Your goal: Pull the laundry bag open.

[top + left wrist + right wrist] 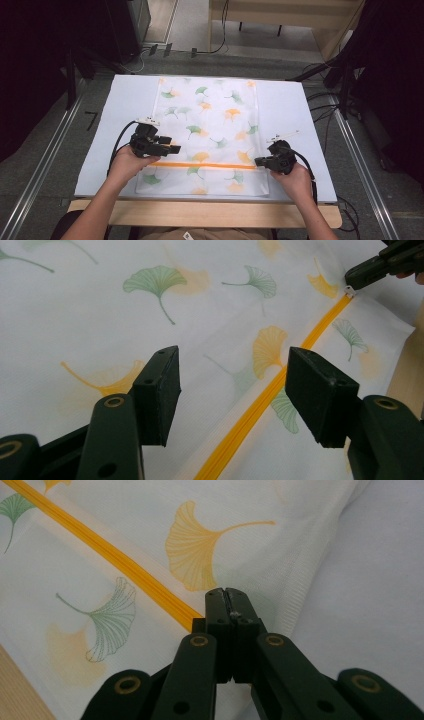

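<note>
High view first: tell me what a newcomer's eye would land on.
The white fabric cover printed with green and orange ginkgo leaves lies flat down the middle of the pale table. A bright orange zipper crosses it near the front edge. The right gripper is shut on the small zipper pull at the zipper's right end, while the left gripper is open over its left end.

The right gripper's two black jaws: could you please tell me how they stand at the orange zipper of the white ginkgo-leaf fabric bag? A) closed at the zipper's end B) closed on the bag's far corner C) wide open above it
A: the right gripper has its jaws pressed together at the end of the orange zipper on the white ginkgo-leaf fabric bag, seemingly pinching the small white zipper pull.
</note>
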Motion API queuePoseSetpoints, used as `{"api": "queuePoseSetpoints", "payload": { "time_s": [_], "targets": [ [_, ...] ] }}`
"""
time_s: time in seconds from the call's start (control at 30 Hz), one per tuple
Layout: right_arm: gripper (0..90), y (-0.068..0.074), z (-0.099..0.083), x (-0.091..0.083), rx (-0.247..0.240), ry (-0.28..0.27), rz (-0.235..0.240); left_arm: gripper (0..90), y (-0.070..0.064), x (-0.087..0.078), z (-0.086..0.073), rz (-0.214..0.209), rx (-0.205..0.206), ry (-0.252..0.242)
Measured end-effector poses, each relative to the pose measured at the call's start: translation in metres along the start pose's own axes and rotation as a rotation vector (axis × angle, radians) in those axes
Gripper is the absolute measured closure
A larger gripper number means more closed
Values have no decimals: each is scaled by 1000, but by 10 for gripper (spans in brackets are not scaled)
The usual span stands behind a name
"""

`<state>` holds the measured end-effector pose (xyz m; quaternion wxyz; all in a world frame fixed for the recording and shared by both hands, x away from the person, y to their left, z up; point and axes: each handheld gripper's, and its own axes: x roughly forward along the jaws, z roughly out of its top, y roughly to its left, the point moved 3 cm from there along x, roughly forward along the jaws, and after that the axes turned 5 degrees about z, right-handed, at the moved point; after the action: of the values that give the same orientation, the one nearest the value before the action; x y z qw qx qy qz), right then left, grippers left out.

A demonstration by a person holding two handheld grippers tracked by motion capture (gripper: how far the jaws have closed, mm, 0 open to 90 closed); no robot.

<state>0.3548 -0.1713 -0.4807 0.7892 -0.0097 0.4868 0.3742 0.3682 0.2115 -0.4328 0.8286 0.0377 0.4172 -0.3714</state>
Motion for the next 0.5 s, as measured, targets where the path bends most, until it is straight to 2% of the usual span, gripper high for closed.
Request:
{"api": "queuePoseSetpoints", "payload": {
  "time_s": [0.3, 0.5],
  "targets": [
    [885, 10, 0, -1, -16, -9, 25, 451, -10, 6, 5, -39, 22, -19],
    [861, 10, -4, -14, -29, -39, -9, 446, -15, 11, 8, -45, 30, -6]
  ]
}}
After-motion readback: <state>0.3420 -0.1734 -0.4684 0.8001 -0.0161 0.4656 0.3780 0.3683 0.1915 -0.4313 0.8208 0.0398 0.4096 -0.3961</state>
